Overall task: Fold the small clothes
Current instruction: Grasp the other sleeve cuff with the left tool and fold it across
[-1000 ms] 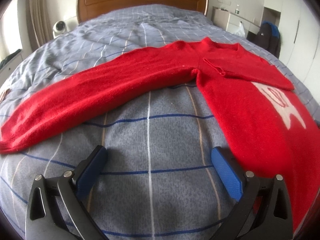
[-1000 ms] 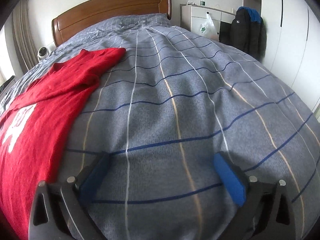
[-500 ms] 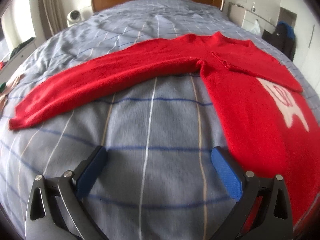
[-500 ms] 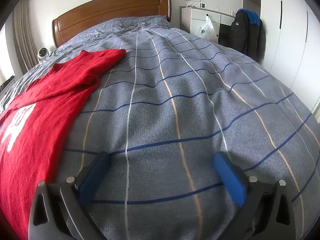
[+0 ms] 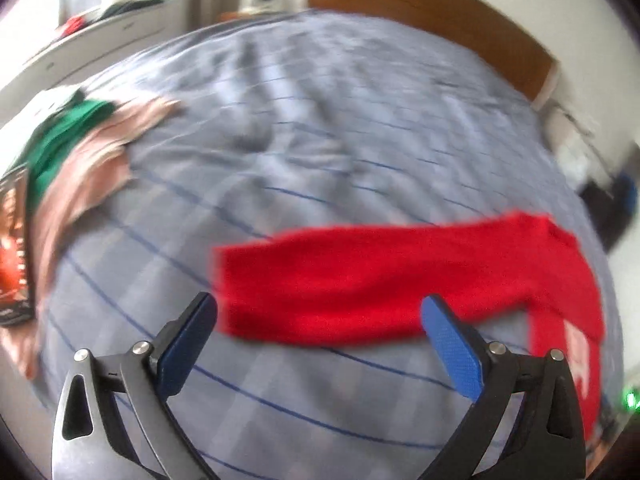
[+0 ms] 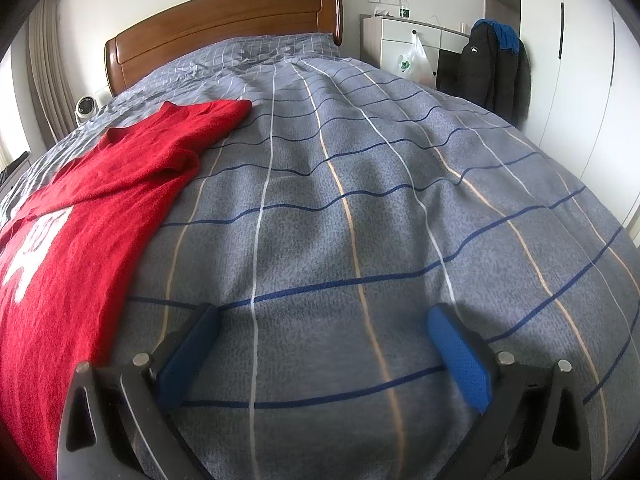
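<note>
Red sweater lies flat, sleeve stretched leftward across both grippers' empty, spread jaws.

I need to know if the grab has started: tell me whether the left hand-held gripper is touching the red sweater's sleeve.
Cannot tell. In the blurred left wrist view the open left hand-held gripper frames the sleeve end, but whether its fingers overlap or touch is unclear.
</note>
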The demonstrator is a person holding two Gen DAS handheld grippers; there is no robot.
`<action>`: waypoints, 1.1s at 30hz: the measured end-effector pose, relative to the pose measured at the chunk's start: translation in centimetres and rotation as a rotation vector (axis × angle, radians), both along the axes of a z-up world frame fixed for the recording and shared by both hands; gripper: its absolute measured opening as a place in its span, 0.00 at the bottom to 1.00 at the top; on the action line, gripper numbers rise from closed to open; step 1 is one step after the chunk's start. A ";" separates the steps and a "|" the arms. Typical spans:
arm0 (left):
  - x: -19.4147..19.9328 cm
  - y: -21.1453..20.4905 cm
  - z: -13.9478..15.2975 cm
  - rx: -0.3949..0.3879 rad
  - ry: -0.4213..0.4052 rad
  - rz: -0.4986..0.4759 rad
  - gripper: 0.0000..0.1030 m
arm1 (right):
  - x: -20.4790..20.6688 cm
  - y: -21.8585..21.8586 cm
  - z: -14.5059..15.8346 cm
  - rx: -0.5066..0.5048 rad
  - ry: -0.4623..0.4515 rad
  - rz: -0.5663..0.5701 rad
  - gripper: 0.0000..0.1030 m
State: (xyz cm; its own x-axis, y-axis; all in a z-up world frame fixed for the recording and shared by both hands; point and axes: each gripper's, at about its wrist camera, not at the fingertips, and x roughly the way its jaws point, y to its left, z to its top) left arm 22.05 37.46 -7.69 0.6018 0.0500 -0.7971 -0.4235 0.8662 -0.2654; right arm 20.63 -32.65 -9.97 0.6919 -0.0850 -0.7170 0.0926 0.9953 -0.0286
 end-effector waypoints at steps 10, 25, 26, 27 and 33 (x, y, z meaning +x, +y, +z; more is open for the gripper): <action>3.1 0.8 -5.0 0.028 0.170 0.039 0.51 | 0.0 -0.1 0.1 -0.005 0.002 -0.002 0.99; 11.1 -22.8 18.6 0.177 -0.263 -0.461 0.06 | 0.0 -0.2 0.1 -0.001 -0.003 -0.002 0.99; 11.7 -25.4 19.4 0.179 -0.281 -0.510 0.06 | 0.0 -0.2 0.1 -0.001 -0.003 -0.002 0.99; 12.3 -28.4 20.0 0.183 -0.295 -0.560 0.06 | 0.0 -0.2 0.1 0.000 -0.004 -0.002 0.99; 14.6 -42.1 16.0 0.217 -0.224 -0.744 0.77 | -0.1 -0.3 0.2 0.004 -0.009 0.001 0.99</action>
State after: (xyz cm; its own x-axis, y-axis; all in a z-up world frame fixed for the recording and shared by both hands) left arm 36.67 -4.62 8.35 0.6827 -0.2871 -0.6719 0.3283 0.9420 -0.0689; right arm 20.54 -32.91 -9.80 0.6983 -0.0815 -0.7112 0.0922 0.9955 -0.0235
